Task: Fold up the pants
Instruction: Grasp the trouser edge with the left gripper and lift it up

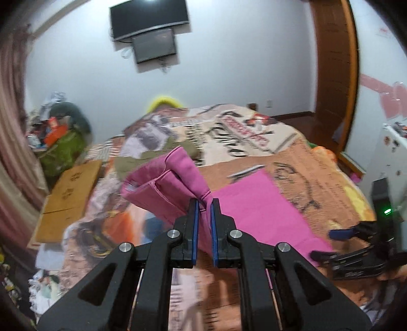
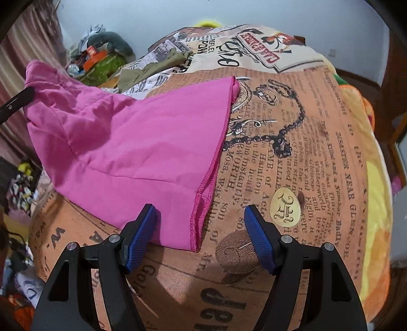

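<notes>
Pink pants (image 1: pixel 254 206) lie on a bed with a newspaper-print cover (image 1: pixel 318 173). My left gripper (image 1: pixel 204 203) is shut on a bunched end of the pants and holds it raised above the bed, the cloth folding back over the fingers. In the right wrist view the pants (image 2: pixel 142 142) spread from that lifted end at upper left down to a hemmed leg end by my right gripper (image 2: pixel 201 216). That gripper is open just above the cover, its left pad beside the hem corner and nothing pressed between the pads. The right gripper (image 1: pixel 328 244) also shows at the left wrist view's right edge.
An olive garment (image 2: pixel 150 68) lies further up the bed. A cardboard box (image 1: pixel 66 193) and a pile of clutter (image 1: pixel 61 132) stand on the left of the bed. A wooden door (image 1: pixel 333 56) and a wall-mounted screen (image 1: pixel 150 23) are beyond.
</notes>
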{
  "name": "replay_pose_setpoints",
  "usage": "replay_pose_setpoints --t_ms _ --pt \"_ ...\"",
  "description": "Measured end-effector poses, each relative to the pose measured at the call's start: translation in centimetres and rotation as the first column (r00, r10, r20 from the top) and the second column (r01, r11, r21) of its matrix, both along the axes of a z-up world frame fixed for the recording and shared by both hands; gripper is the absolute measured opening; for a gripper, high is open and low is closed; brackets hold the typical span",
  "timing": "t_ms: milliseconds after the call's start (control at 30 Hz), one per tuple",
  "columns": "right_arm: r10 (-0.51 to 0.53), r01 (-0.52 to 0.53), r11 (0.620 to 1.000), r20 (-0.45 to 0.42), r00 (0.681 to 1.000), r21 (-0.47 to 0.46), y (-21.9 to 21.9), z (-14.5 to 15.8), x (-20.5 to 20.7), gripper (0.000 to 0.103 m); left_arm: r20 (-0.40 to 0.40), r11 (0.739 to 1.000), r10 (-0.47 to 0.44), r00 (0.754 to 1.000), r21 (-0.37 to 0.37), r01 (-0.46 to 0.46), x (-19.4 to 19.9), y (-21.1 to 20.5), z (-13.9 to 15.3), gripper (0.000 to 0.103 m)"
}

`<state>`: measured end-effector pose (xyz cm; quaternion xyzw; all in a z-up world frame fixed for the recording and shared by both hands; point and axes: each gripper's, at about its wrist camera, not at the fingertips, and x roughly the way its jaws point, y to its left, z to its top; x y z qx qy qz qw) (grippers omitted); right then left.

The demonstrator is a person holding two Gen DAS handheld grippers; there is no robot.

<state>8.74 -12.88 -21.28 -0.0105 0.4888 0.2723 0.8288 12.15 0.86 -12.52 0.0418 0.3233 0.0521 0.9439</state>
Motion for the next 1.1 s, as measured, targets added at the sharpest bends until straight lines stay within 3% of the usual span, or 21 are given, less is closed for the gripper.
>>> replay_pose_setpoints --t_ms 333,467,600,767,1100 --pt "-0.018 0.018 0.999 0.019 1.000 0.035 -1.1 1.0 -0.5 0.069 -0.068 0.982 -0.141 0.988 -0.133 0.131 1.7 -2.3 -0.2 0.009" --pt "-0.045 0.043 0.999 0.045 0.998 0.026 -2.1 1.4 -0.6 0.069 -0.074 0.977 -0.175 0.982 -0.134 0.164 1.9 -3.3 -0.2 0.009" --pt "-0.060 0.060 0.998 0.006 0.998 -0.013 -2.4 -0.1 0.0 0.069 -0.083 0.966 -0.220 0.972 -0.156 0.206 2.2 -4.6 -0.2 0.009" --pt "-0.063 0.063 0.998 0.000 0.998 0.015 -2.6 -0.5 0.1 0.069 -0.101 0.952 -0.268 0.958 -0.178 0.247 3.1 -6.2 -0.7 0.009" --pt "-0.059 0.059 0.998 0.000 0.998 0.022 -2.6 -0.6 0.0 0.069 -0.203 0.926 -0.334 0.920 -0.252 0.281 4.8 -8.5 -3.6 0.008"
